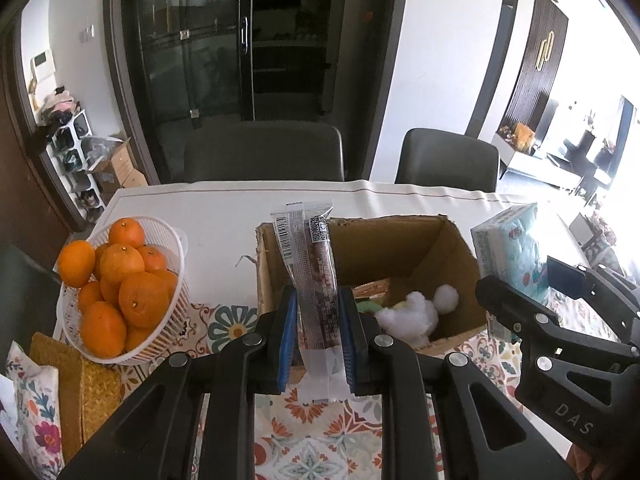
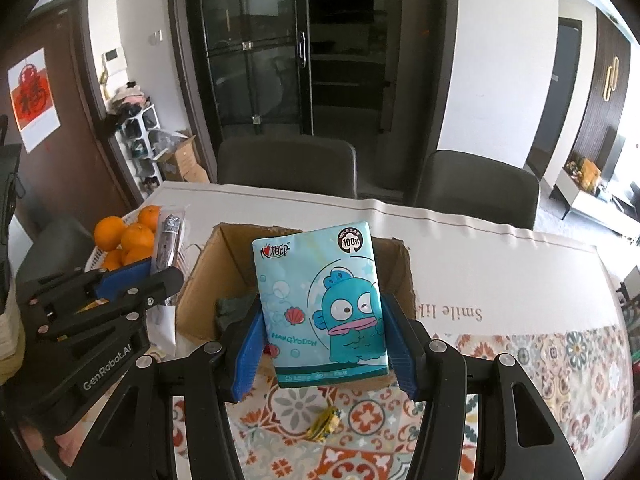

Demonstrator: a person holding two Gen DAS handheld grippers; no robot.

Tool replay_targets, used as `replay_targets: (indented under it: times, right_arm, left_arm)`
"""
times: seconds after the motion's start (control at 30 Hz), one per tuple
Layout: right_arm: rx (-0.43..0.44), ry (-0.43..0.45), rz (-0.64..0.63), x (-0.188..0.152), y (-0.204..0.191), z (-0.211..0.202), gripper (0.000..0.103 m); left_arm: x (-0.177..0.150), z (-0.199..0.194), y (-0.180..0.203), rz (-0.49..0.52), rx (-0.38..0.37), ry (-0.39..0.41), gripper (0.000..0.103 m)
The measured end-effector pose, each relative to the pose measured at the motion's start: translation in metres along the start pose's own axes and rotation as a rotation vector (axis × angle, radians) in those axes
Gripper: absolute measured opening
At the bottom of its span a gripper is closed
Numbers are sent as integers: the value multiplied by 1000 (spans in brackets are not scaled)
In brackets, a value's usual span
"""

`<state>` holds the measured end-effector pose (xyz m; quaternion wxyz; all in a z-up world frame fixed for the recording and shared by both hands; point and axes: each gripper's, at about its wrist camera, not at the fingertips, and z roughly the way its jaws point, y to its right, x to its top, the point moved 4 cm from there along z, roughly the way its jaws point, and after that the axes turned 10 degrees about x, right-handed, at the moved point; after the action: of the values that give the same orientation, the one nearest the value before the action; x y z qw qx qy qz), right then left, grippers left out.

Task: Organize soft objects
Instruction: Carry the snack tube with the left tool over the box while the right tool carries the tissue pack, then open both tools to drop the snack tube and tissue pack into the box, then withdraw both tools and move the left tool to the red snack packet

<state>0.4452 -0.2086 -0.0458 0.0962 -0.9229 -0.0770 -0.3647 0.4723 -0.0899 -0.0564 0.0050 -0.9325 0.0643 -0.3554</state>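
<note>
My left gripper (image 1: 318,320) is shut on a long clear-wrapped snack bar (image 1: 314,276), held upright just in front of the open cardboard box (image 1: 460,256). The bar also shows in the right wrist view (image 2: 168,240). My right gripper (image 2: 324,340) is shut on a blue cartoon tissue pack (image 2: 320,304), held upright over the near edge of the box (image 2: 204,292). The pack also shows at the right of the left wrist view (image 1: 510,252). Inside the box lie white cotton fluff (image 1: 416,312) and a green item (image 1: 370,306).
A white basket of oranges (image 1: 120,288) stands left of the box. A woven mat and floral cloth (image 1: 60,392) lie at the near left. A small yellow wrapper (image 2: 326,422) lies on the patterned tablecloth. Two dark chairs (image 1: 264,152) stand behind the table.
</note>
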Motion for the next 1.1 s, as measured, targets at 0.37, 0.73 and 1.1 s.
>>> replay_targets:
  times: [0.37,0.73,1.1]
  right_arm:
    - [21,-64,-8,12,11,41,56]
    - [35,-140,28,13,25,78,61]
    - [10,-123,93,10,27,67,67]
  left_arm:
    - [13,39,0,4,27,-48,21]
    - [20,73,1,5,33,-110,27]
    - [19,68,1,-1,34,-106,36]
